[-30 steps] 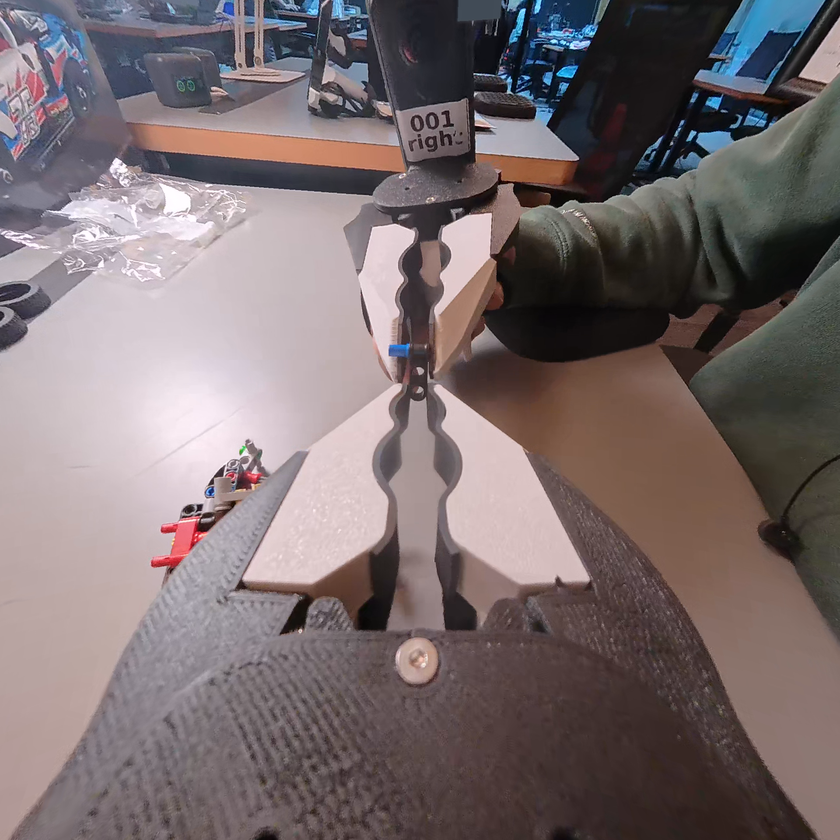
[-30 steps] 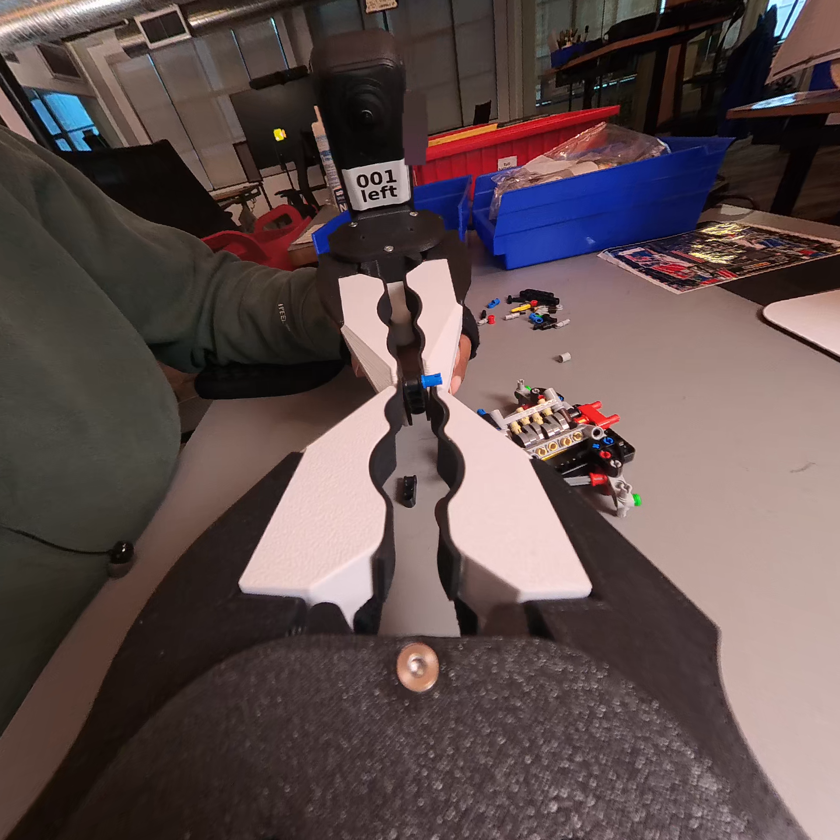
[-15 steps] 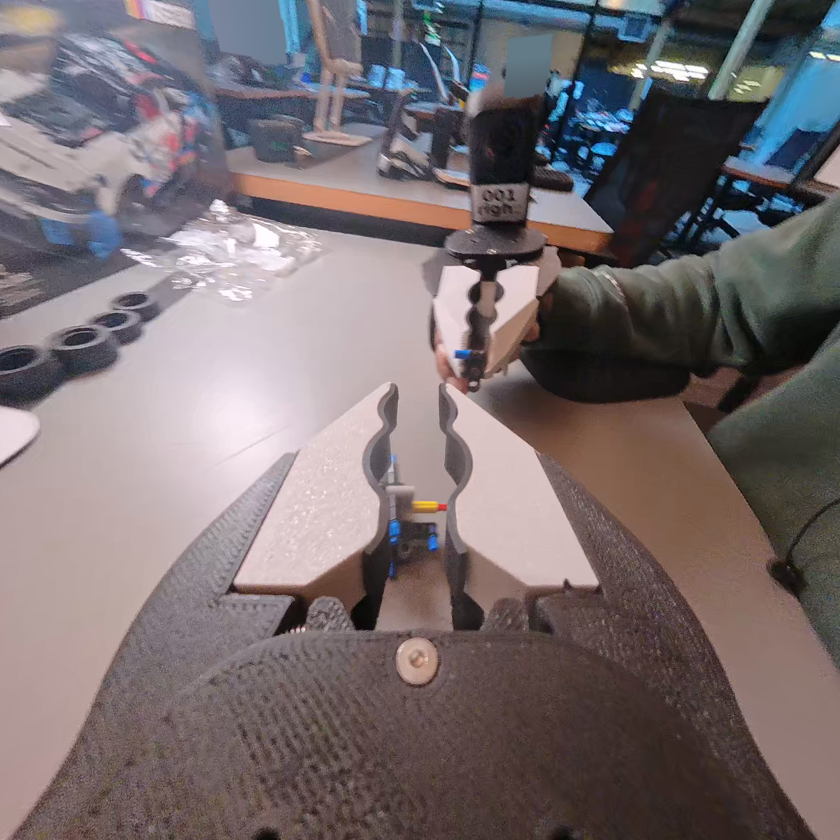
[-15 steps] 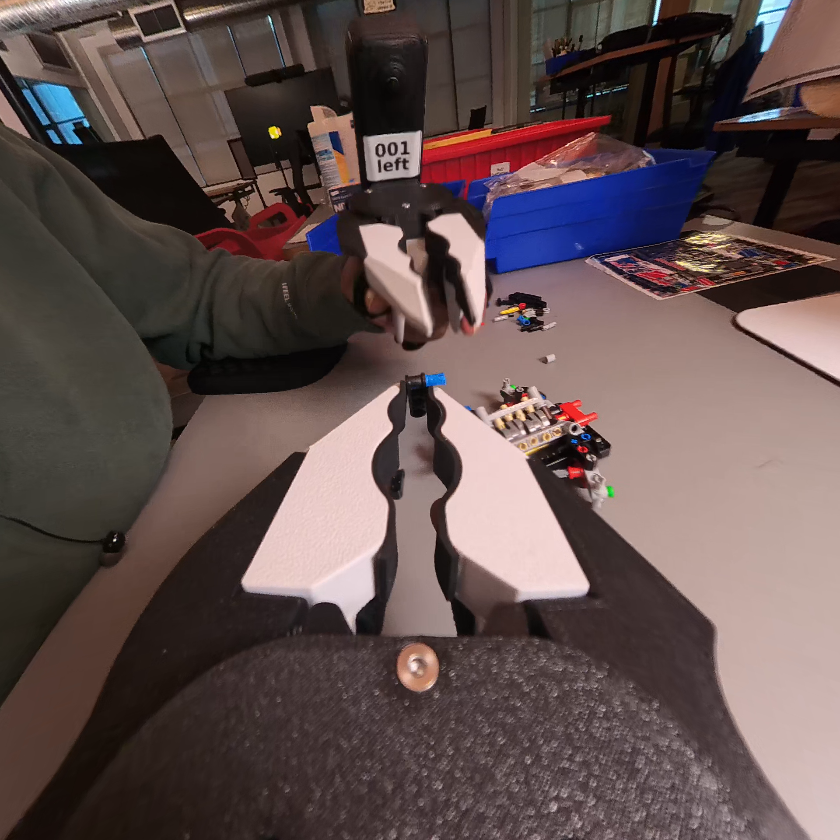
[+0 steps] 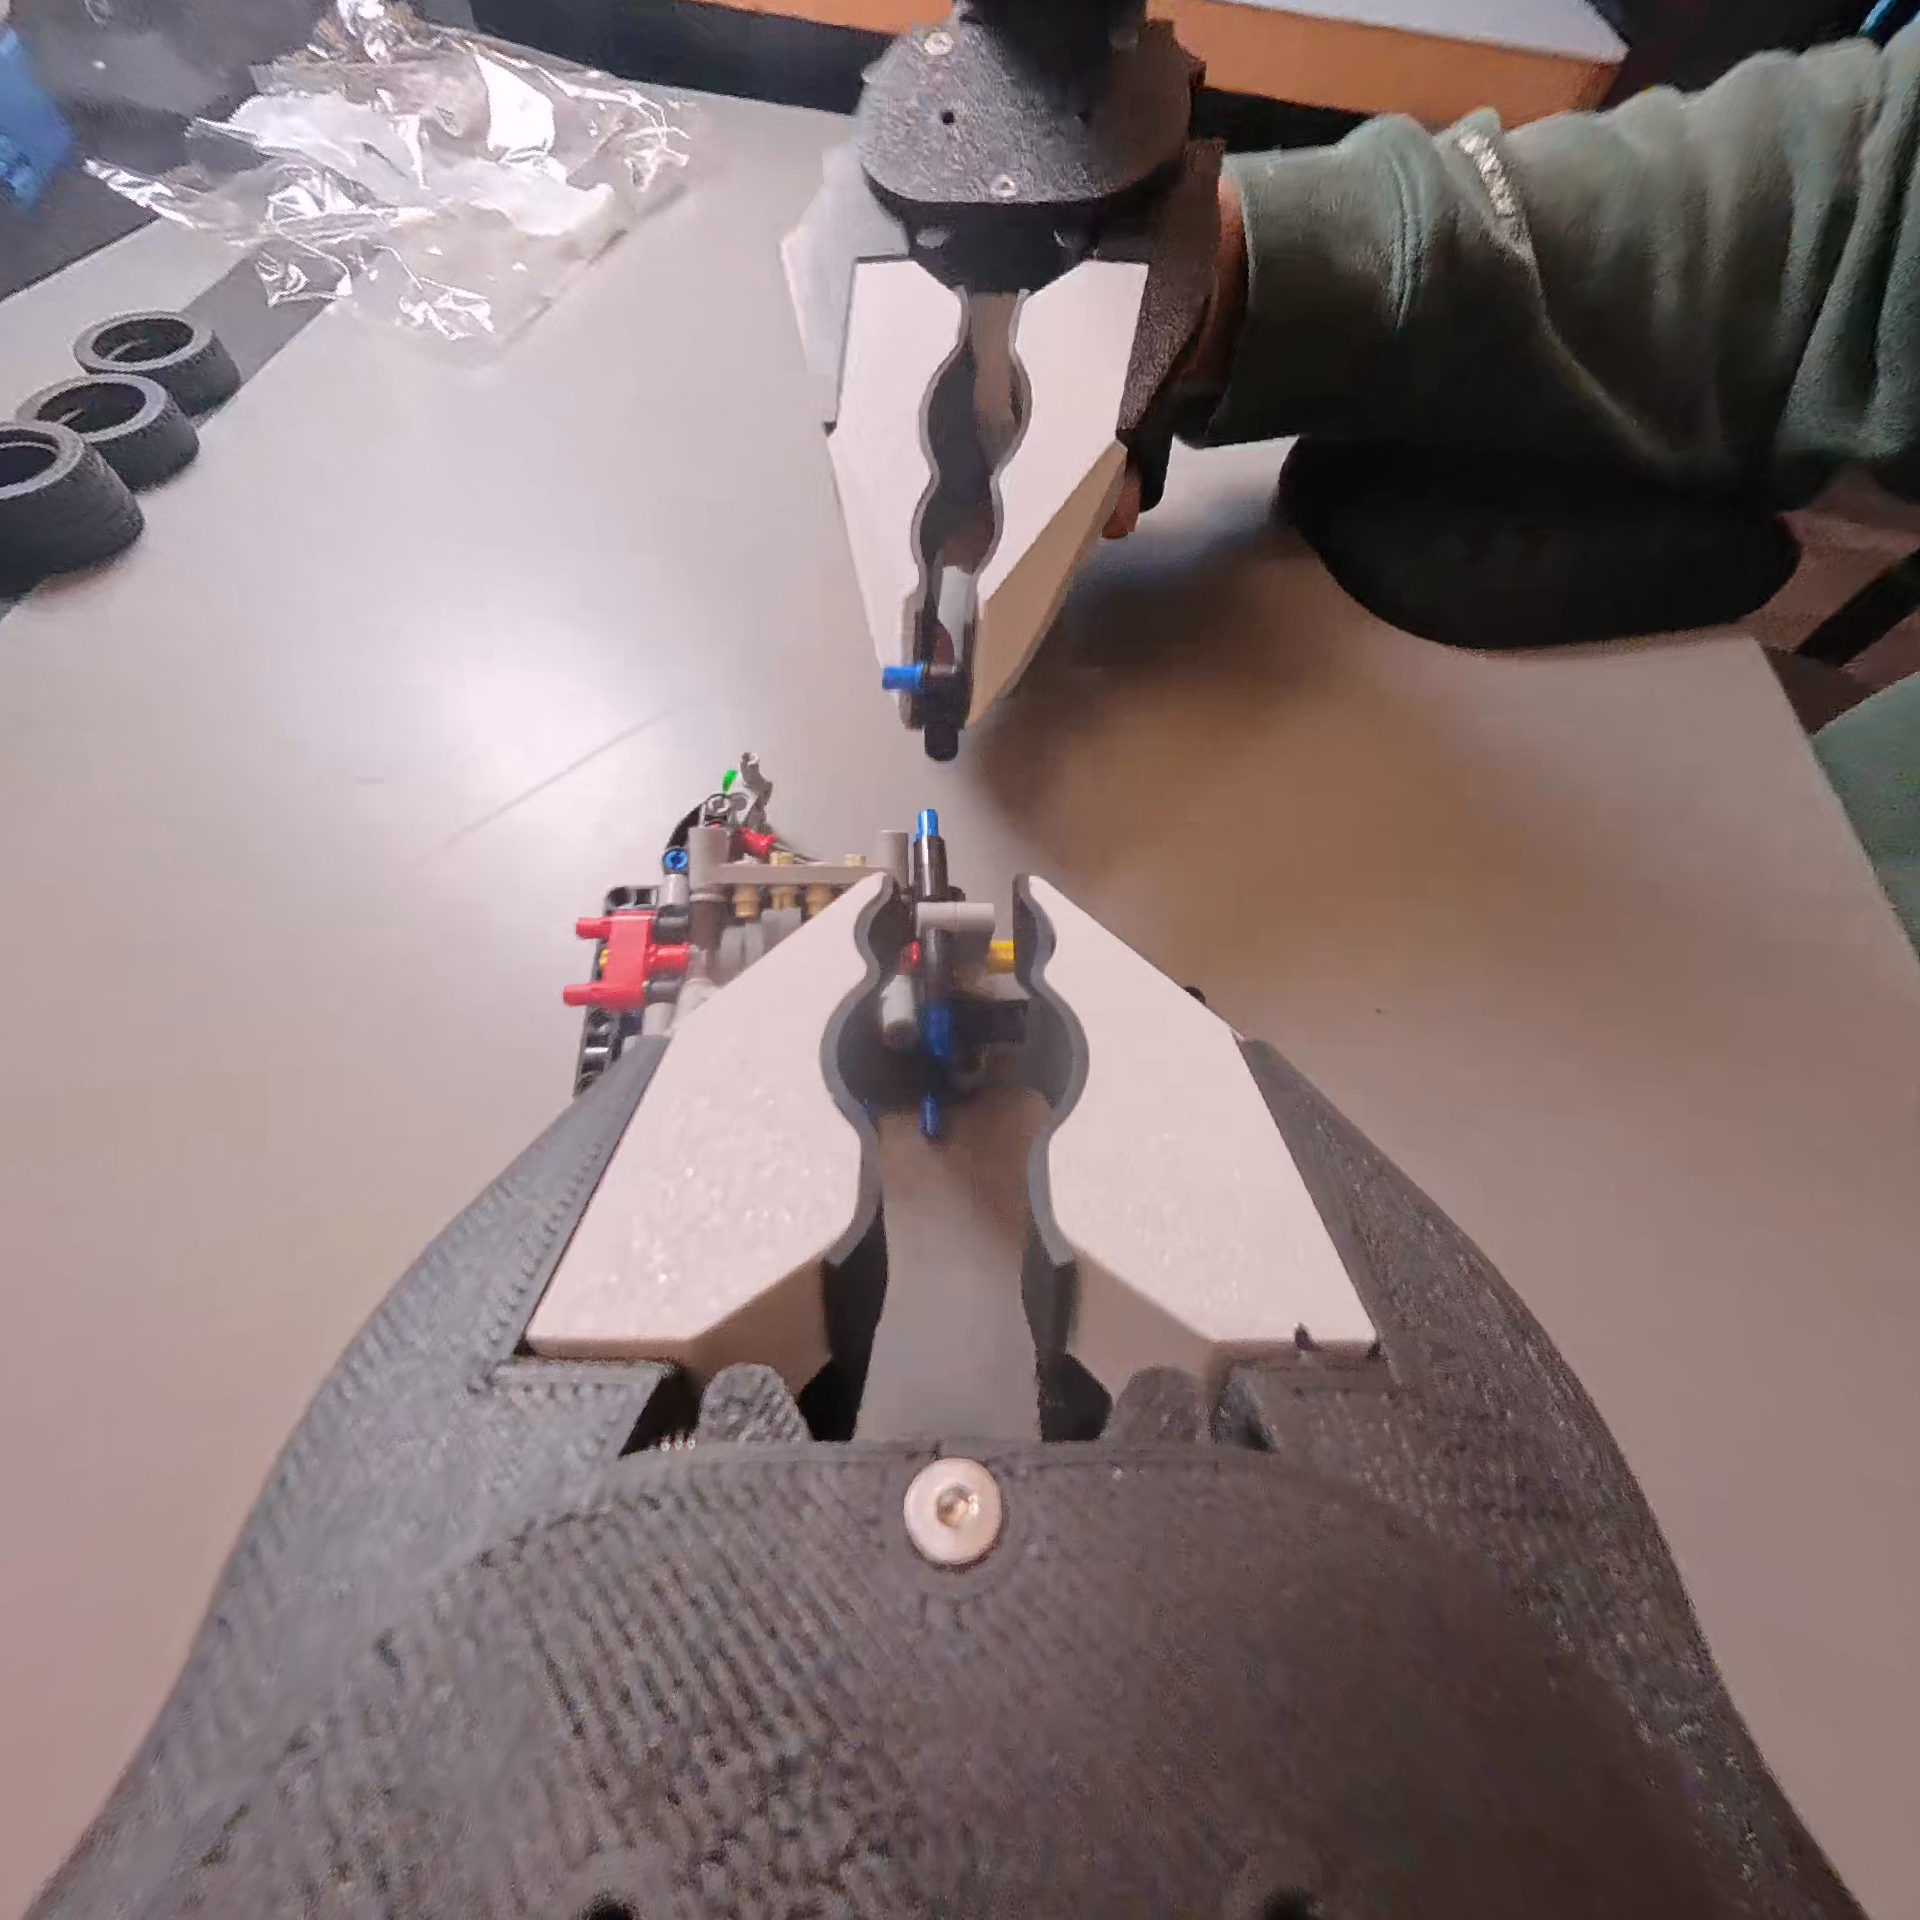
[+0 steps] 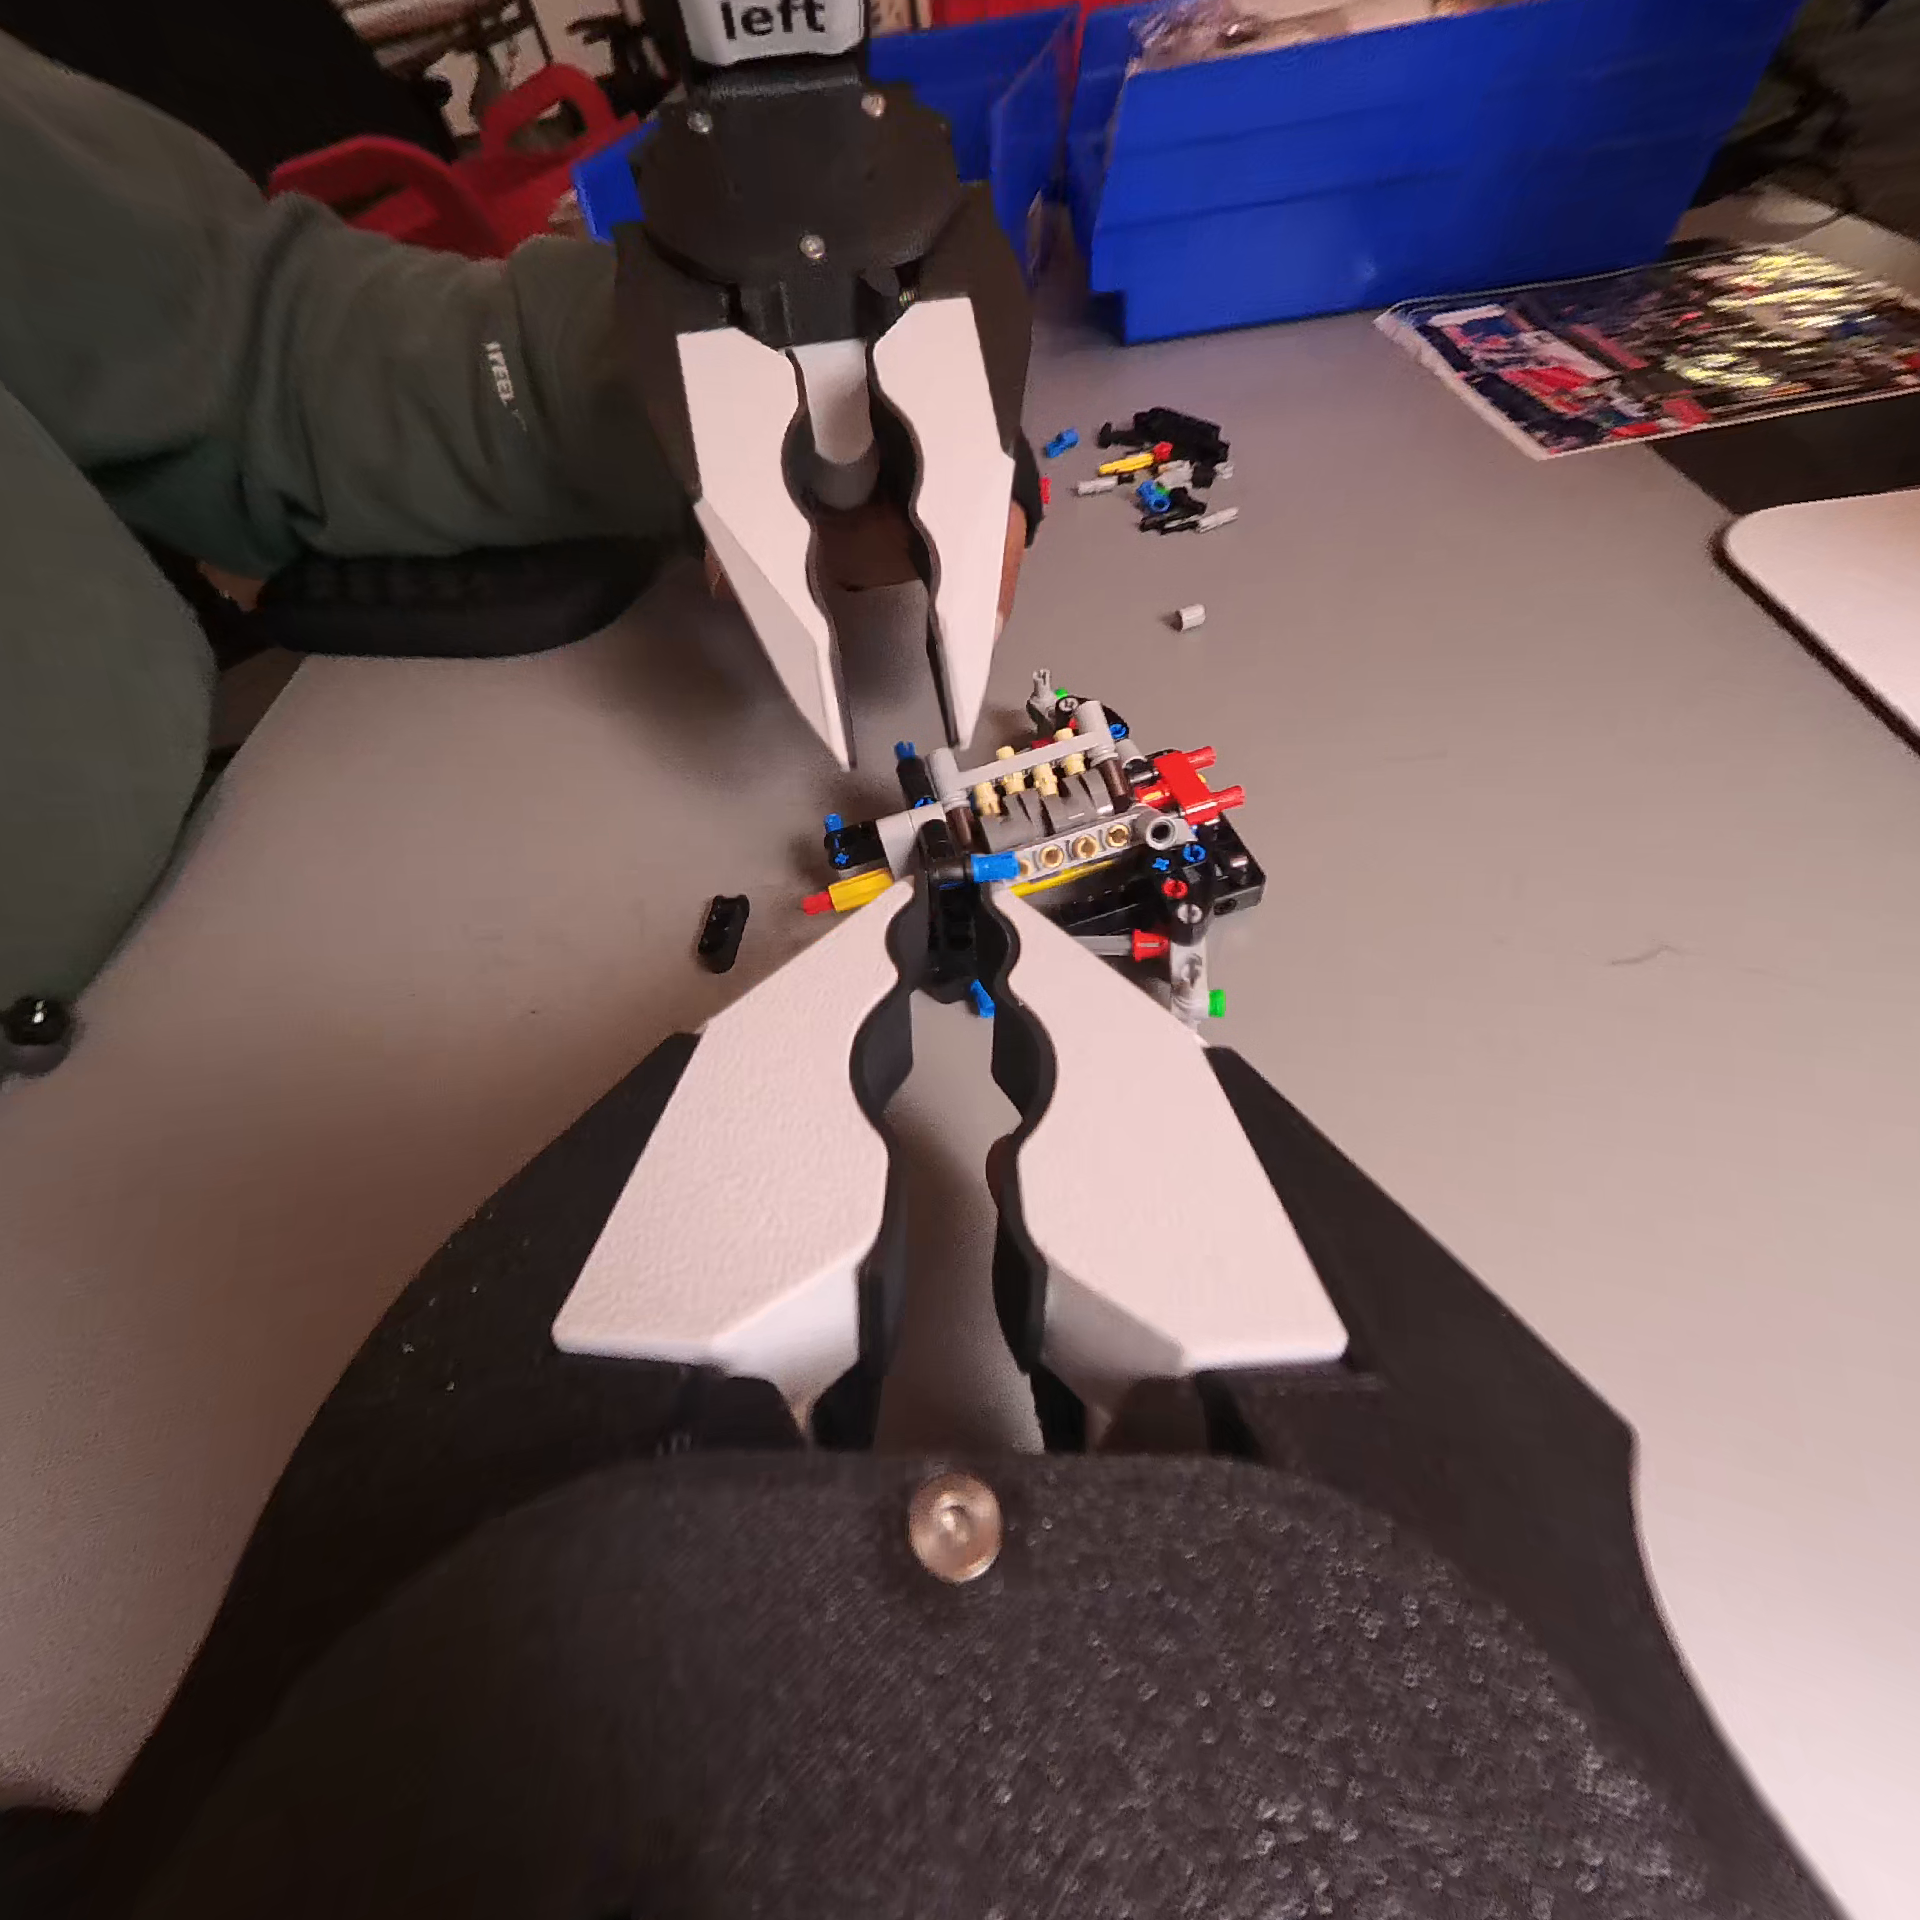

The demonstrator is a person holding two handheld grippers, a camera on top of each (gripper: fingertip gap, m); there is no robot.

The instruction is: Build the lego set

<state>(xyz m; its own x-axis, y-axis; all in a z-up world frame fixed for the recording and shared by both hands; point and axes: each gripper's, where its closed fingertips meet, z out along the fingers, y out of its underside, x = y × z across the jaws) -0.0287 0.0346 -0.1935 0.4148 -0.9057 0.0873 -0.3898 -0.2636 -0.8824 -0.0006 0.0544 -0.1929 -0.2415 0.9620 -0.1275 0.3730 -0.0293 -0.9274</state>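
Note:
The partly built lego assembly [image 6: 1060, 821], grey, black, red and yellow, lies on the grey table [image 6: 1455, 831]. It also shows in the left wrist view [image 5: 717, 914]. My left gripper [image 5: 951, 894] is open and empty, its jaws standing on either side of one end of the assembly; it shows in the right wrist view [image 6: 904, 738] too. My right gripper [image 6: 956, 888] is shut on a black beam with a blue pin [image 6: 961, 920] and holds it just short of the assembly. In the left wrist view the right gripper [image 5: 940, 717] hangs just beyond the assembly.
A small black piece [image 6: 722, 925] lies left of the assembly, and a grey bush [image 6: 1190, 618] and a pile of loose pieces [image 6: 1164, 468] lie behind it. Blue bins [image 6: 1351, 156] and a booklet [image 6: 1662, 353] stand at the back. Tyres [image 5: 94, 447] and plastic bags [image 5: 416, 187] lie on the far side. The left gripper's tips are roughly 4 cm from the right gripper's.
My left gripper let go of the black beam, opened and came down around the assembly's end. My right gripper kept the beam and moved lower and closer to the assembly.

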